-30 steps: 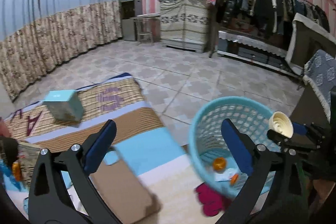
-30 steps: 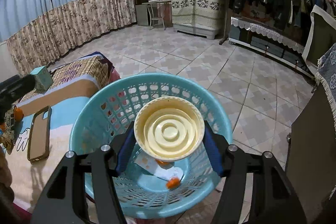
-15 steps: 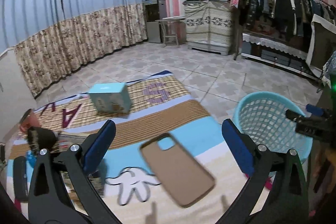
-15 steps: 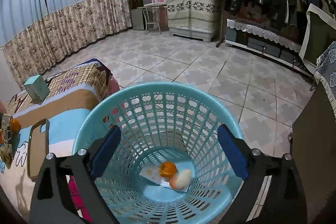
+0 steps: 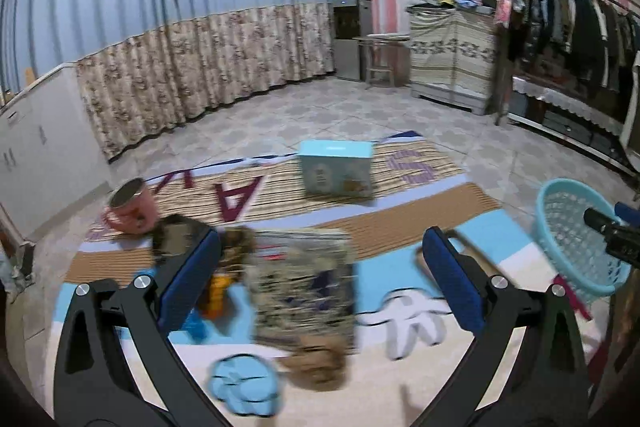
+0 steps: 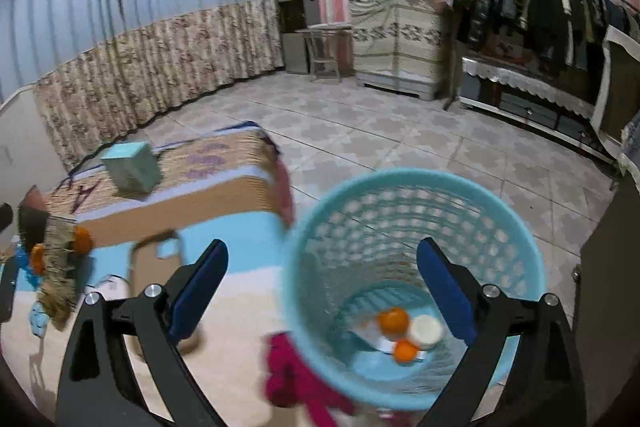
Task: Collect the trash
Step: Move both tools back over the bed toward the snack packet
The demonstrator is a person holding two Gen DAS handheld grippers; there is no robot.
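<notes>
A light blue mesh basket [image 6: 400,181] stands on the floor at the mat's right edge. On its bottom lie a cream cup [image 6: 426,331], two oranges [image 6: 394,321] and some paper. My right gripper [image 6: 322,263] hangs open over the basket's left rim with nothing between its fingers. My left gripper [image 5: 320,267] is open above the mat, over a blurred patterned packet [image 5: 304,291]. An orange piece [image 5: 216,297] lies just left of the packet, and a crumpled blue scrap [image 5: 244,387] and a brown lump [image 5: 316,367] lie nearer. The basket [image 5: 568,227] and right gripper [image 5: 612,231] show at the far right.
The striped mat [image 5: 400,227] also carries a pink mug [image 5: 130,207], a teal box [image 5: 338,169] and a brown phone case [image 6: 156,259]. A magenta cloth [image 6: 288,375] lies beside the basket. Tiled floor, a clothes rack and a cabinet lie beyond.
The right gripper opened and the cream cup dropped into the basket; the gripper then shifted left. The left gripper swung left from the basket to above the patterned packet.
</notes>
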